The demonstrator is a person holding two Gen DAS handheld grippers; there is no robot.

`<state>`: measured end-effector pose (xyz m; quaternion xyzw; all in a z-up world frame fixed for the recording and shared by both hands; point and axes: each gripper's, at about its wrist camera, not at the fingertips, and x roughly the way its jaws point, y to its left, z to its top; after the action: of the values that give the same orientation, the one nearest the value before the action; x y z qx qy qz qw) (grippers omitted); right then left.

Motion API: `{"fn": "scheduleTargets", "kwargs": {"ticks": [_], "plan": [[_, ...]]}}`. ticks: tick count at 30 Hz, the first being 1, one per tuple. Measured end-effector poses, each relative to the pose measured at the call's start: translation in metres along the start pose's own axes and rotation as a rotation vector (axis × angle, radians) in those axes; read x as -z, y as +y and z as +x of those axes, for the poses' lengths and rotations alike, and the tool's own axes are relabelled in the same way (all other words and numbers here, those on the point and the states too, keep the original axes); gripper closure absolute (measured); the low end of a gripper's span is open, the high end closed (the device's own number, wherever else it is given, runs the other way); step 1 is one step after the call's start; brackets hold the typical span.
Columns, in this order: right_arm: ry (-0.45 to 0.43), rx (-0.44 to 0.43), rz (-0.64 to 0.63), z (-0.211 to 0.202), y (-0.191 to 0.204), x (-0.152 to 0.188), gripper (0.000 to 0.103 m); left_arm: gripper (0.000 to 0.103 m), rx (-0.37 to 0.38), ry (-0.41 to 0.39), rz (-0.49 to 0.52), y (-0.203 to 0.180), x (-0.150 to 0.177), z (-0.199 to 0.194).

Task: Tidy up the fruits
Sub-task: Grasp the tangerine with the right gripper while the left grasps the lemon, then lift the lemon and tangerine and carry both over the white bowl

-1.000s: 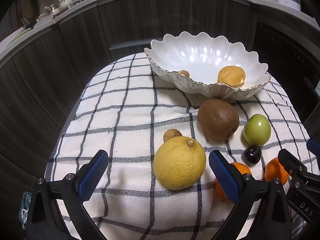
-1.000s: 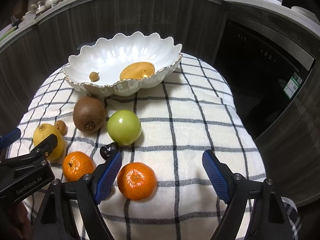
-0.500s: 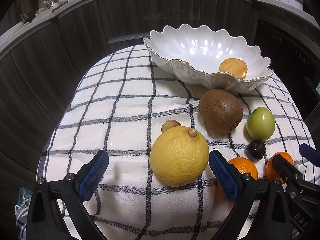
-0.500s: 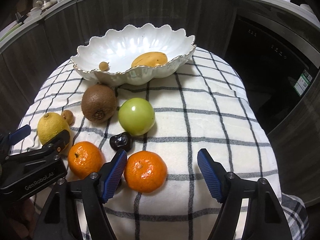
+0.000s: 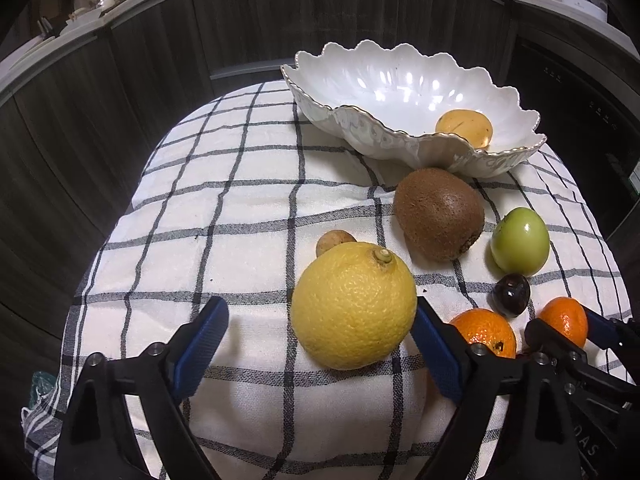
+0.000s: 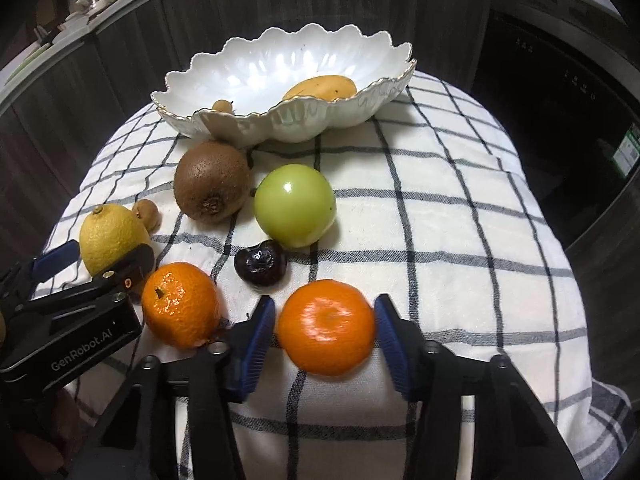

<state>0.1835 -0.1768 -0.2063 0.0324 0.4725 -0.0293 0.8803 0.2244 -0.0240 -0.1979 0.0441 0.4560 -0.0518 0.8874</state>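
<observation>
Fruits lie scattered on the checked cloth (image 6: 440, 208), and we judge we are at the picking-up step, with two pieces being taken at once for the white bowl (image 6: 384, 80) at the far side. In the right wrist view the right gripper (image 6: 326, 334) has just been closing, and its blue pads now sit against both sides of the near orange (image 6: 327, 328), so we read it as clamped on that fruit. In the left wrist view the left gripper (image 5: 320, 338) has also been closing; its jaws stand apart, the right pad touching or just beside the lemon (image 5: 354, 304) and the left pad clear of it.

Next, we think the left jaws must close until both pads press the lemon, then both hands lift and carry to the bowl, clearing its scalloped rim.

The lemon is large, pebbled and bright yellow, stem end up. A small brown fruit (image 5: 334, 242) sits just behind it. The second orange (image 6: 180, 310) lies left of the held one, the dark cherry-like fruit (image 6: 261, 266) just beyond them, with the kiwi (image 6: 212, 180) and green fruit (image 6: 295, 205) farther off. A mango (image 6: 322, 87) and another small brown fruit (image 6: 222, 105) already rest in the bowl
</observation>
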Motion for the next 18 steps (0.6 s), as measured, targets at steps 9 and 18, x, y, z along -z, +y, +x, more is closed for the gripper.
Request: {"fn": "scheduleTargets", "kwargs": {"ticks": [9, 18], "plan": [[-0.018, -0.006, 0.003, -0.0040, -0.0015, -0.0006, 0.056, 0.049, 0.047, -0.004, 0.028, -0.0072, 0.0019, -0.0008], [-0.031, 0.004, 0.003, -0.0080, -0.0029, -0.0022, 0.056, 0.050, 0.036, -0.017, 0.036, -0.0078, 0.0045, -0.0033]]}}
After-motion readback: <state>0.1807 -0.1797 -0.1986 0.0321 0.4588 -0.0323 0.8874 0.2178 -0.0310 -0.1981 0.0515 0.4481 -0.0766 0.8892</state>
